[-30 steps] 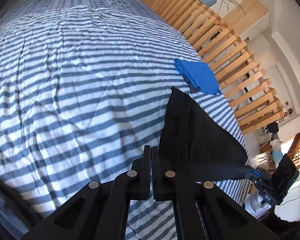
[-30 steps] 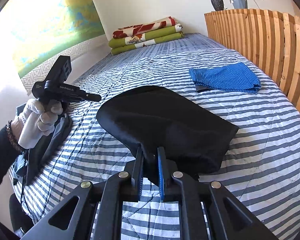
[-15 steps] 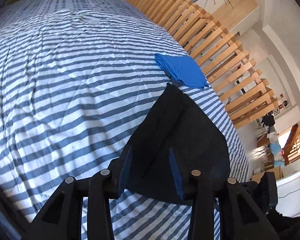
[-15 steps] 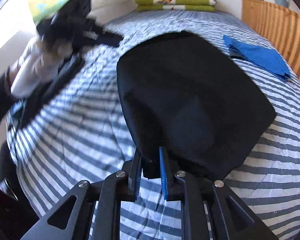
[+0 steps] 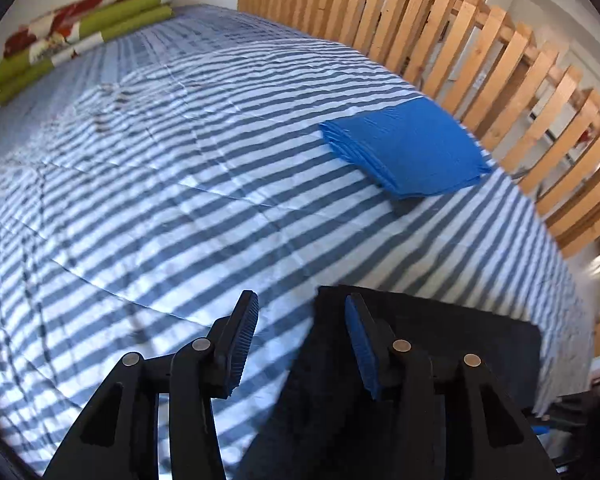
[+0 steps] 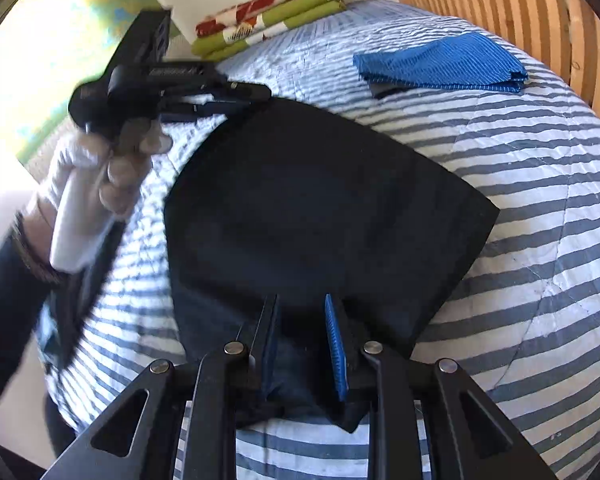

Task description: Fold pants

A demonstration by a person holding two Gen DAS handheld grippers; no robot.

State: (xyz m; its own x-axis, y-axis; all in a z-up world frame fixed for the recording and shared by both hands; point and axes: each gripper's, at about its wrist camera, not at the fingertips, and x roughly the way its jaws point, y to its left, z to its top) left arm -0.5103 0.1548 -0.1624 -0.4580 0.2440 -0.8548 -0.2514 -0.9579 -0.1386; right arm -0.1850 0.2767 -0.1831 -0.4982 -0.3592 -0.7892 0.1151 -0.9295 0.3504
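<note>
The black pants [image 6: 320, 208] lie folded in a flat dark slab on the striped bed cover [image 6: 540, 200]. My right gripper [image 6: 300, 340] sits low over their near edge. Its jaws are opening, with black fabric lying loose between the blue pads. In the left wrist view the pants [image 5: 440, 336] fill the lower right. My left gripper [image 5: 300, 336] is opening too. Its right finger lies over the pants' corner and its left finger over bare cover, with nothing gripped. From the right wrist view, a white-gloved hand [image 6: 100, 176] holds the blurred left gripper [image 6: 244, 94] at the pants' far left corner.
A folded blue cloth [image 5: 404, 152] lies further up the bed by the wooden slat railing [image 5: 460, 40]. Folded green and red blankets [image 5: 80, 28] are stacked at the head of the bed. Striped cover [image 5: 160, 180] stretches out to the left.
My left gripper, shut and empty a second ago, has opened and swung across to the pants' far corner. My right gripper has come down with the pants, and its jaws have widened off the fabric.
</note>
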